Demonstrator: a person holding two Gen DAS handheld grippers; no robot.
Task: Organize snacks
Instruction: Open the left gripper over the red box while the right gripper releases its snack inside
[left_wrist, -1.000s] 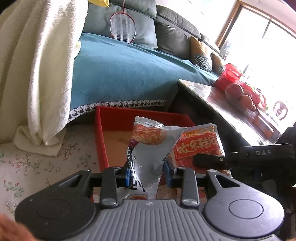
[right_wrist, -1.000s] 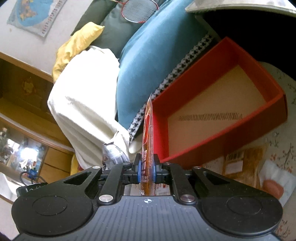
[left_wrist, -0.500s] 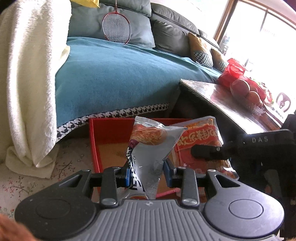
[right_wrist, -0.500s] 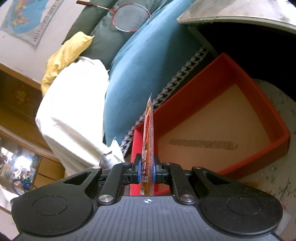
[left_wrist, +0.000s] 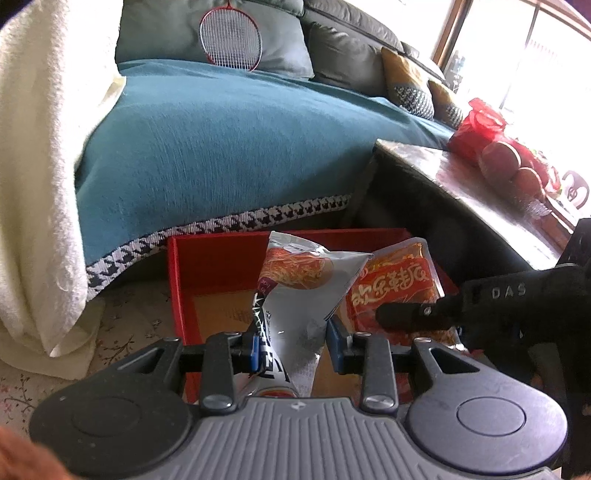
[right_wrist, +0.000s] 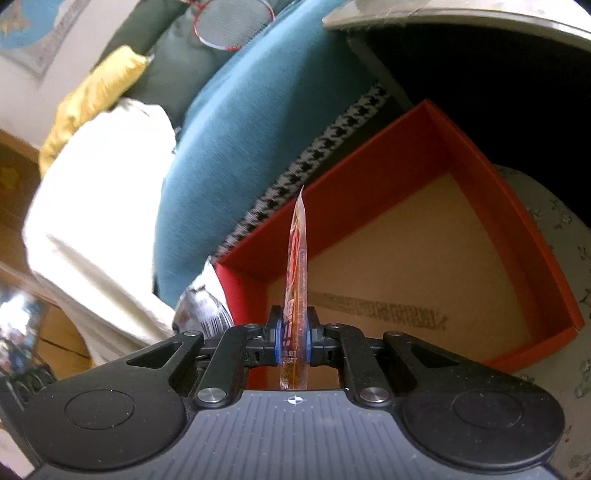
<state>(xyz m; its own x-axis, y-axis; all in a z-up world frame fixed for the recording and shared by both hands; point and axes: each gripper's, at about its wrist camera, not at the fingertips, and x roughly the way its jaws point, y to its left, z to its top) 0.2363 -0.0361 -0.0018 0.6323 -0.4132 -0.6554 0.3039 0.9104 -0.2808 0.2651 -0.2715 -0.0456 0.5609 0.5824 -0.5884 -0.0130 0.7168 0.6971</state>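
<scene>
Our left gripper (left_wrist: 291, 349) pinches a silver snack bag (left_wrist: 299, 295), jaws narrowly apart on it, over the near edge of the red box (right_wrist: 461, 155). Our right gripper (right_wrist: 293, 341) is clamped tight on an orange packet (right_wrist: 297, 266), edge-on above the box's bare cardboard floor. Teal sofa cover (left_wrist: 221, 147) just behind; dark coffee table (left_wrist: 443, 173) beside; white blanket (left_wrist: 33, 184) left.

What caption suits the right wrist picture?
Right gripper clamps a thin orange snack packet edge-on above an empty red box.
</scene>
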